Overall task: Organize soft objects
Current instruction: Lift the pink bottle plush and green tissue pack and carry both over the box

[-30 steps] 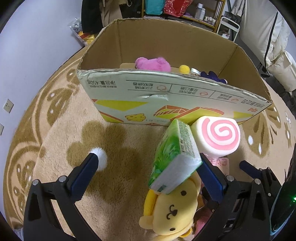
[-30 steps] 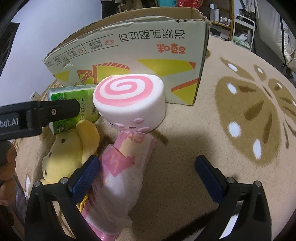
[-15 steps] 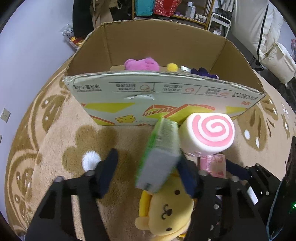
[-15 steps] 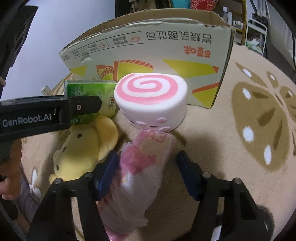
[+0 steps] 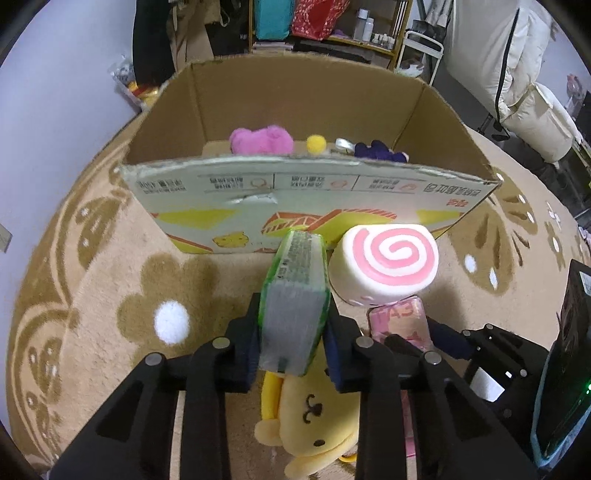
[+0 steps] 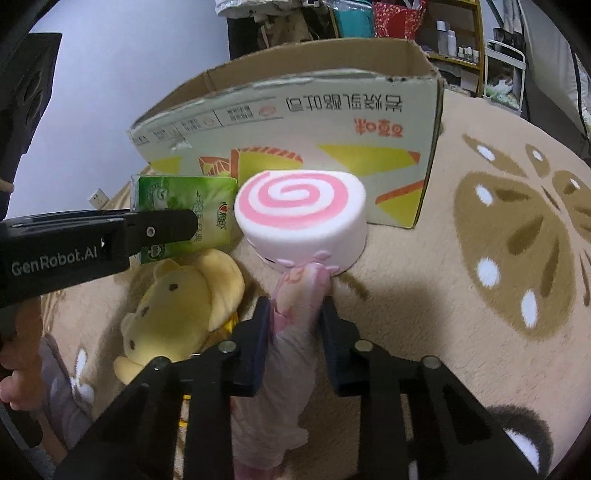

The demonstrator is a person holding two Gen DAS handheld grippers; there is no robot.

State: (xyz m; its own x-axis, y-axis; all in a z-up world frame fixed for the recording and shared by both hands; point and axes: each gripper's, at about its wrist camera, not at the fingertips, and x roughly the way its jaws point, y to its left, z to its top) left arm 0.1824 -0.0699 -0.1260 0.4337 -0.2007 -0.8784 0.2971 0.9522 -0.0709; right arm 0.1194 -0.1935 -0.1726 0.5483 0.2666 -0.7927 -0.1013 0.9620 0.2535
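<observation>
My left gripper [image 5: 293, 334] is shut on a green tissue pack [image 5: 295, 291], which also shows in the right wrist view [image 6: 184, 210]. My right gripper [image 6: 295, 332] is shut on a pink plastic-wrapped pack [image 6: 291, 332], seen in the left wrist view too [image 5: 400, 325]. A pink-swirl roll cushion [image 5: 388, 266] [image 6: 303, 218] stands just ahead of both. A yellow dog plush [image 5: 314, 424] [image 6: 184, 291] lies on the rug below the tissue pack. An open cardboard box [image 5: 306, 188] [image 6: 295, 122] stands behind, holding a magenta plush [image 5: 260, 139], a yellow ball [image 5: 316, 142] and a purple plush [image 5: 376, 151].
Everything sits on a beige rug [image 5: 92, 288] with brown flower patterns. A pale wall [image 5: 55, 74] is at the left. Shelves [image 5: 332, 22] and white bedding [image 5: 517, 74] stand behind the box. A dark device with a green light [image 5: 569, 387] is at the right edge.
Both grippers have closed from wide open: the left onto the green tissue pack, now turned end-on, the right onto the pink wrapped pack.
</observation>
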